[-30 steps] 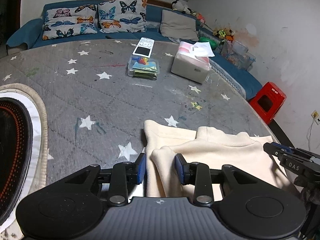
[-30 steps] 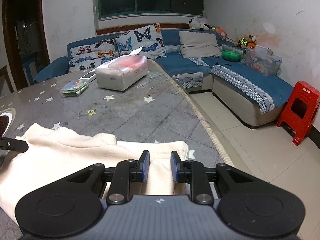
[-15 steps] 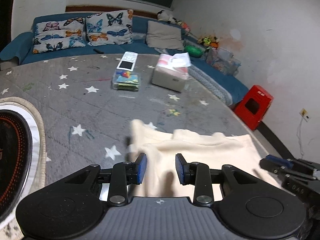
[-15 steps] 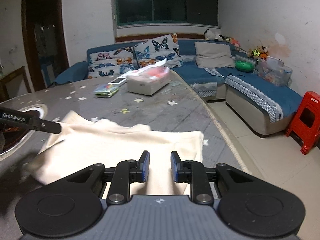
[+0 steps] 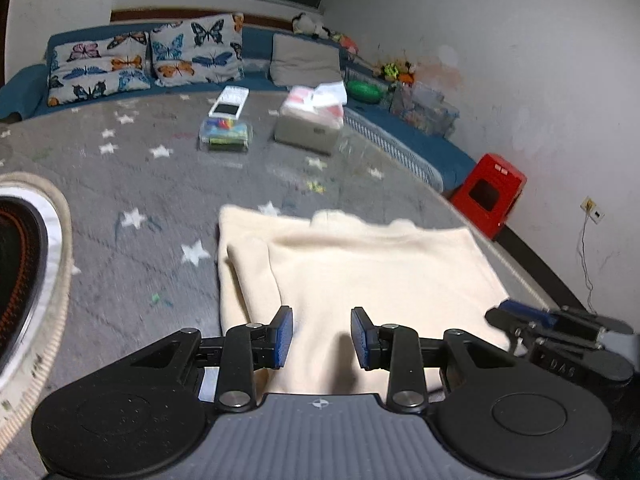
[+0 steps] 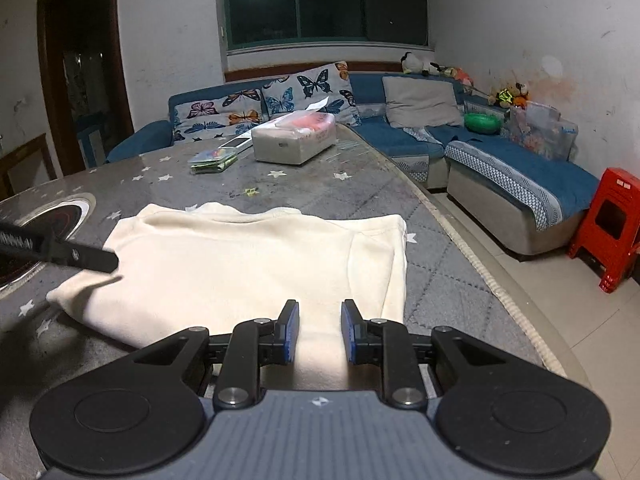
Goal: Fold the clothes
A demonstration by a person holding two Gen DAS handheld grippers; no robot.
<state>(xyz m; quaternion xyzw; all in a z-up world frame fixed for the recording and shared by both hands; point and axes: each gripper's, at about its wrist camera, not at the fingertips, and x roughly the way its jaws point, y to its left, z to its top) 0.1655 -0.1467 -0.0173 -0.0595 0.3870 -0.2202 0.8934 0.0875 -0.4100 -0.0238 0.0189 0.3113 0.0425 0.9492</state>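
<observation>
- The cream garment (image 6: 248,264) lies on the grey star-patterned table (image 5: 132,184), near the table's right edge and close to both grippers, as a fairly flat, roughly rectangular stack.
- Done so far, judging by how it lies: at least one fold is in. The left wrist view shows a narrower flap doubled over along the left side, and the right wrist view shows a second layer line running down the right side (the collar bumps sit at the far edge).
- Left to do, as I read it: one more fold, probably near edge to far edge or side to side, then squaring up; the near-left corner looks bunched and rounded.
- The left gripper (image 5: 322,338) hovers over the near edge of the cloth with its jaws apart and nothing clamped between them.
- The right gripper (image 6: 319,332) hovers over the near right part, jaws also apart, with cloth showing through the gap.
- Edges: the table's curved rim runs just right of the garment, so a sweep to the right has little margin.
- Open room: bare table stretches far and left. The tissue box (image 6: 294,140) and a small clear case (image 5: 226,134) sit well apart at the far end; the induction plate (image 5: 20,264) lies off to the left.
</observation>
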